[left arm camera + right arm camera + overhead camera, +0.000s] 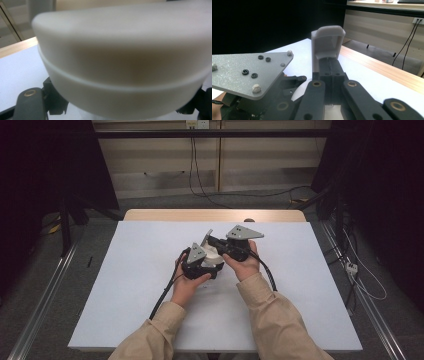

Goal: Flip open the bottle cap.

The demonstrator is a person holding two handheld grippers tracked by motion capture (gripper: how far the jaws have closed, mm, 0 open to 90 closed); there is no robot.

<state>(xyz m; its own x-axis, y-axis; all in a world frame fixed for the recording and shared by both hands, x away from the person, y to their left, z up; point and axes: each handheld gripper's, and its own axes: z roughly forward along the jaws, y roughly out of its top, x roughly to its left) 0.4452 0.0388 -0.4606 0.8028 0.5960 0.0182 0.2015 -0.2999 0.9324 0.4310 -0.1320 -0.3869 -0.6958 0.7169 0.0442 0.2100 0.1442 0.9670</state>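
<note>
A white round container [214, 254] sits at the middle of the white board [125, 285]. My left gripper [212, 265] is shut against its near side. In the left gripper view the container [125, 62] looms very close and blurred, with a ridge running around it and black linkage [30, 105] showing below it. My right gripper [209, 239] reaches in from the right, above the container. Its jaws are pressed together in the right gripper view [331, 61] on the foot of a light grey hollow plastic piece [327, 40] that stands up from the tips.
The board lies on a wooden table [215, 215]. Black cables [165, 292] trail from both grippers toward the person. The left gripper's grey plate [249, 70] lies close beside the right gripper's jaws. Cables [192, 165] hang on the far wall.
</note>
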